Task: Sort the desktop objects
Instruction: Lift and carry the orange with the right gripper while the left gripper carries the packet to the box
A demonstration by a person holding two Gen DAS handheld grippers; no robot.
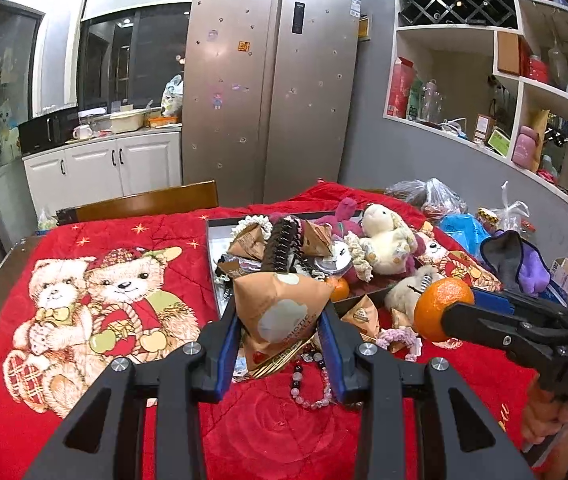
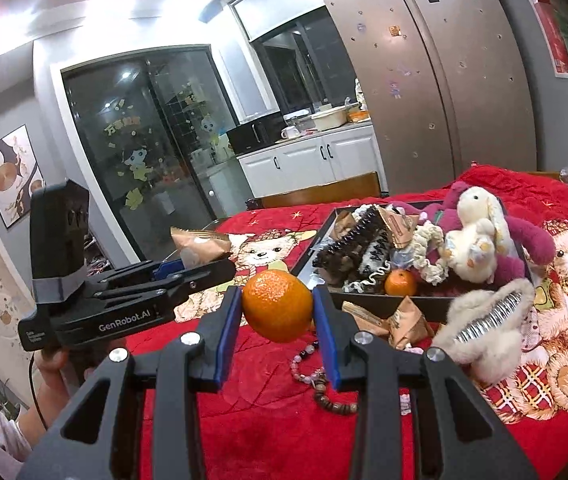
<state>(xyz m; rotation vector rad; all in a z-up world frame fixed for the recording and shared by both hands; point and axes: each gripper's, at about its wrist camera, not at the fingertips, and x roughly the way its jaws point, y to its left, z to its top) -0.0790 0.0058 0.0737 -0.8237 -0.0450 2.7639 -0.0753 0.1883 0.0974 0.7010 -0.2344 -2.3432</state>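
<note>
Left gripper (image 1: 280,316) jaws clamp a tan snack packet (image 1: 280,312); right gripper (image 2: 277,308) jaws pinch a mandarin (image 2: 277,306), both above the red-blanketed bench (image 1: 84,236). Bead bracelet (image 1: 312,380) beneath; cluttered black tray (image 2: 388,304) beyond.

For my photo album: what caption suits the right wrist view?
Right gripper lifts a round orange tangerine above the red quilted blanket.

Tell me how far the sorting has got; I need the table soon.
Done: the black tray already holds hair claws, snack packets, a cream plush rabbit and a small orange. In hand: the left claw grips a tan snack packet, the right claw an orange. Left on the red blanket: bead bracelets, a furry hair claw, more packets.
</note>
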